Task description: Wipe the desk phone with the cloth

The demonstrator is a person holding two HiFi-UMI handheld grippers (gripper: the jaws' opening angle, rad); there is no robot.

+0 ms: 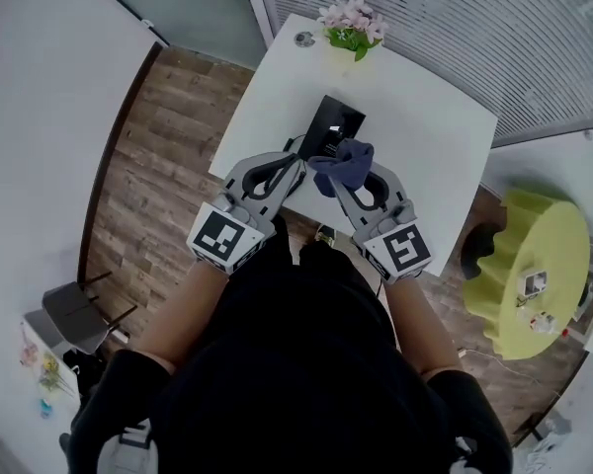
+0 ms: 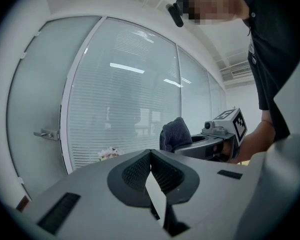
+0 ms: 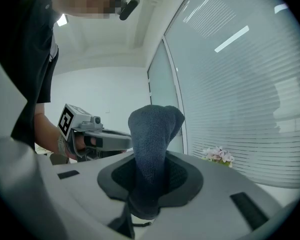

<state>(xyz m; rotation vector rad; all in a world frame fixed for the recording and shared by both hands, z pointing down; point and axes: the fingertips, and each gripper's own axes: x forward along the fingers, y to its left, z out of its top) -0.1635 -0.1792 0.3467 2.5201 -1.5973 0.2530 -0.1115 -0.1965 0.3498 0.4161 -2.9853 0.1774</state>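
The right hand-held gripper (image 1: 349,179) pinches the bunched cloth (image 1: 342,162), the desk phone (image 1: 333,123) lies just below it, and the left hand-held gripper (image 1: 294,163) is closed empty beside it, so hard pressing may pull the cloth out.

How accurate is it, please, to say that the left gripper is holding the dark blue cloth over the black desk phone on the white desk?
Not quite: the right gripper holds the cloth, as the right gripper view shows, clamped between its jaws. The left gripper is shut on nothing. The rest stands: the cloth is over the black desk phone on the white desk.
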